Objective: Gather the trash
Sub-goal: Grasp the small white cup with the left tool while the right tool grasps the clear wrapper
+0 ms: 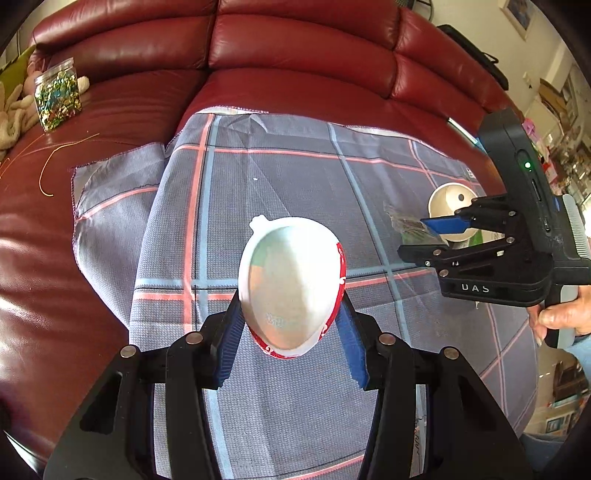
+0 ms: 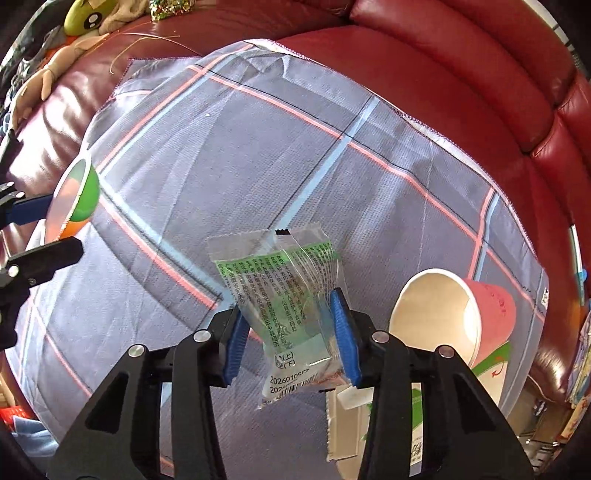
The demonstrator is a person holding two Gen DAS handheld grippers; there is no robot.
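Surface: plaid cloth (image 1: 280, 173), grey with pink and light-blue stripes, spread over the seat of a dark red leather sofa (image 1: 295, 48); stitched hem visible along the far edge. No tabletop in view.

Left hand-held gripper (image 1: 291, 332): blue pads pinching a squashed paper cup (image 1: 291, 284), white inside, red patterned rim band outside, mouth facing the camera, held above the cloth. From the right wrist view the same cup (image 2: 74, 199) shows a green and orange outer wall.

Right hand-held gripper (image 2: 291, 332): pads pressed on a clear plastic snack wrapper (image 2: 288, 295) with green print and a date code, lifted off the cloth.

On cloth, near right: pink paper cup (image 2: 454, 317) lying on its side, open mouth toward the camera, beside printed white-and-green paper packaging (image 2: 413, 410) partly hidden under the gripper.

Sofa seat, left: clear plastic jar (image 1: 57, 96) of shiny multicoloured foil pieces, upright; thin orange wire (image 1: 48, 166) loose on the leather; beige plush toy (image 1: 14, 114) at the edge.

Room: cluttered shelves (image 1: 565, 122) and a framed picture (image 1: 521, 14) on a pale wall at right.
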